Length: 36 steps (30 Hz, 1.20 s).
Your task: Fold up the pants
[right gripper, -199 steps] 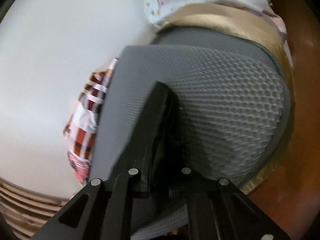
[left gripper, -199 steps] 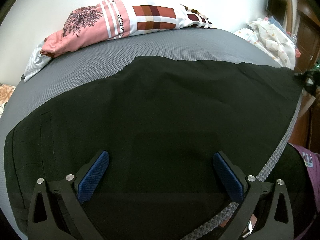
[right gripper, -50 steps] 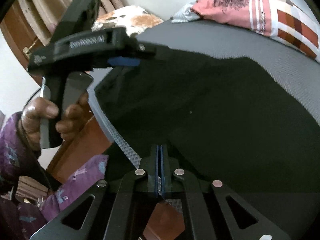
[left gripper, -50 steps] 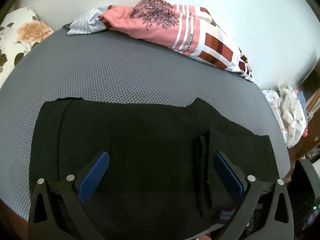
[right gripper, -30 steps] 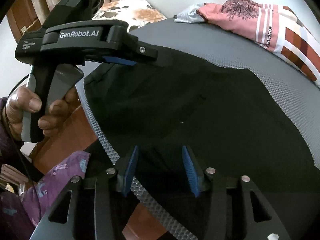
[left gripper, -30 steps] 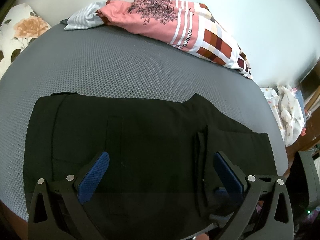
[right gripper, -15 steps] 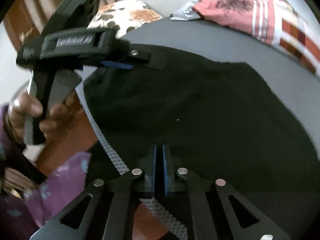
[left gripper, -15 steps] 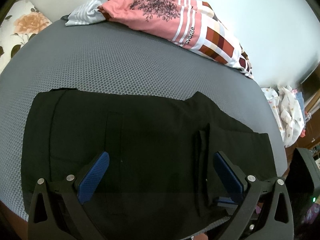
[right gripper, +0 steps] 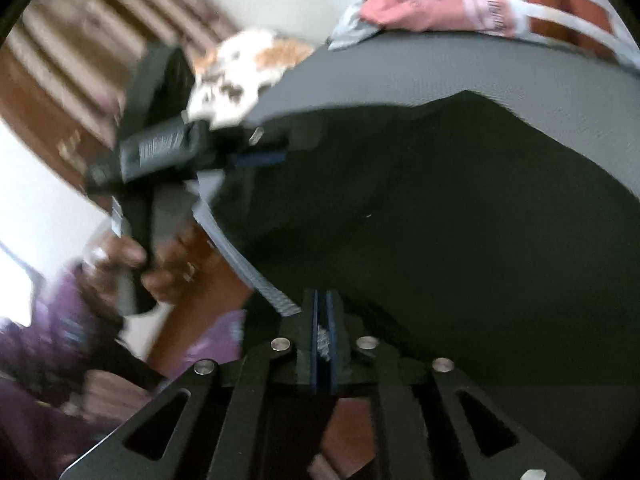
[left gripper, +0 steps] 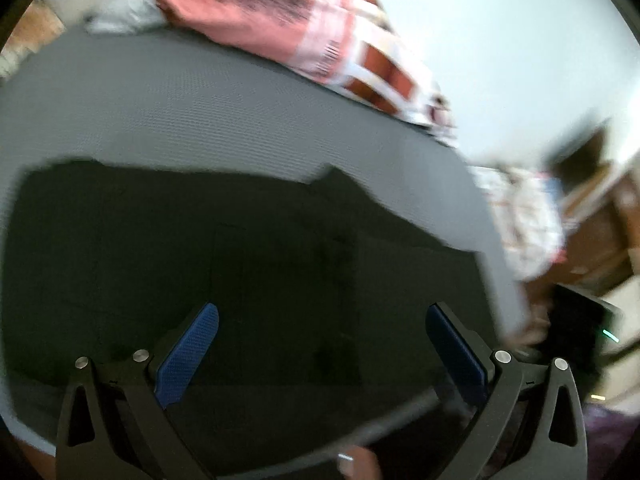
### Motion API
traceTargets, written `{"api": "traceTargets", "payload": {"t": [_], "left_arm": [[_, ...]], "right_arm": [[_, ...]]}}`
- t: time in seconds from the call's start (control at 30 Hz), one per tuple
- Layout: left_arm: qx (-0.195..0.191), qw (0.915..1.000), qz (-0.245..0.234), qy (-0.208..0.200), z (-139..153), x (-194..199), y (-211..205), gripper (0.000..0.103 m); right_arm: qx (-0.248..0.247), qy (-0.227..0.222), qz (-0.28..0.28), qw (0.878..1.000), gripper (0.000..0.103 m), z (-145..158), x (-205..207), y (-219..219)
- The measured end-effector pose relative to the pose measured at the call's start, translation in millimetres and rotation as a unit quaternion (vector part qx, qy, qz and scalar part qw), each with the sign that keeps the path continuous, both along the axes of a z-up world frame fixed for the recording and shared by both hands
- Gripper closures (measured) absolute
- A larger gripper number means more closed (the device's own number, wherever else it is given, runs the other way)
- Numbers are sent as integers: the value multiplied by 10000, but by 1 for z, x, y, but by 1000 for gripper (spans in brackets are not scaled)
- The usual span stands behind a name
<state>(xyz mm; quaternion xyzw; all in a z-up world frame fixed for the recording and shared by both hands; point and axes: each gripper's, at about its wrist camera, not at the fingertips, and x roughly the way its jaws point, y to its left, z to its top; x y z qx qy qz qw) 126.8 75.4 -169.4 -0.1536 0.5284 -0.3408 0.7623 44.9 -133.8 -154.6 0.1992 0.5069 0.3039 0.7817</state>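
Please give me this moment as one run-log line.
left gripper: open above black pants | right gripper: shut at near edge | mattress: grey

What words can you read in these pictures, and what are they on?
None can be read.
Pink cloth: a dark line of print on a white stripe, too blurred to read.
Left gripper: a pale label on its body, smeared by motion, not readable.
Black pants: no print visible.
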Motion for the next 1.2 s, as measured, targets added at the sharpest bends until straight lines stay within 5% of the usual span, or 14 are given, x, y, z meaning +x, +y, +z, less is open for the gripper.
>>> {"api": "traceTargets", "payload": {"t": [0.13, 0.33, 0.53, 0.67, 0.8, 0.97, 1.2], "left_arm": [[-607, 9965, -416, 402, 2, -15, -15, 0], [108, 9962, -864, -89, 3, -47, -42, 3], [459, 9911, -1214, -299, 0, -61, -61, 23], [789, 9861, -1416, -368, -7, -67, -71, 25], [827, 9893, -1106, -481, -3, -62, -65, 27], [991, 9883, -1138, -225, -15, -53, -68, 27], [726, 9898, -1190, 304, -23, -45, -71, 27]], "right_arm": [[502, 261, -823, 9950, 75, -4, -15, -54], [1000, 528, -1571, 9811, 70, -27, -40, -104], [1151, 542, -1638, 9783, 66, -34, -41, -113], [1261, 594, -1726, 9751, 61, -38, -40, -118], [1342, 631, -1767, 9730, 60, -41, -43, -121], [1374, 642, -1782, 9722, 56, -41, -44, -121], [1435, 689, -1826, 9702, 52, -43, -45, -122]]}}
